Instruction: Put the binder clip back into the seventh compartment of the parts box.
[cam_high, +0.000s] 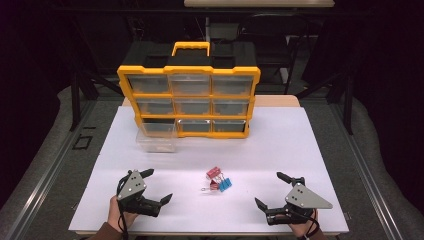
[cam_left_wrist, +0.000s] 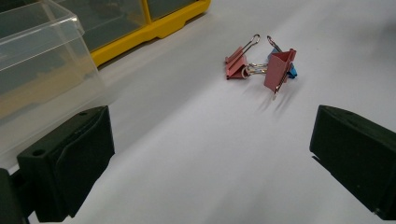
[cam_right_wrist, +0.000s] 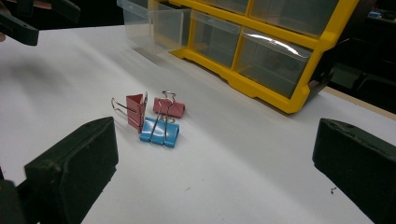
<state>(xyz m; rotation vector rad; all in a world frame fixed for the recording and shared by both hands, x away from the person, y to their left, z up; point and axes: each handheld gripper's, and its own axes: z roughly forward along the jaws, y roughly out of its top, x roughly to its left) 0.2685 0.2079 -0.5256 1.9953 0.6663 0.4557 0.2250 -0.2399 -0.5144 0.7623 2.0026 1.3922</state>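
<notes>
Both the left gripper (cam_high: 156, 186) and right gripper (cam_high: 272, 190) gape wide, empty, near the worktop's (cam_high: 300, 150) front edge, flanking three binder clips (cam_high: 218, 180).

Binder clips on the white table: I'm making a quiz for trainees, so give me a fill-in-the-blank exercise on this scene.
1. The small metal binder clips number ___.
2. One clip is blue; the others are ___.
3. The yellow plastic drawer organiser has one clear drawer pulled ___.
4. Both grippers' jaws stand ___.

Missing: three; red; out; open
</notes>
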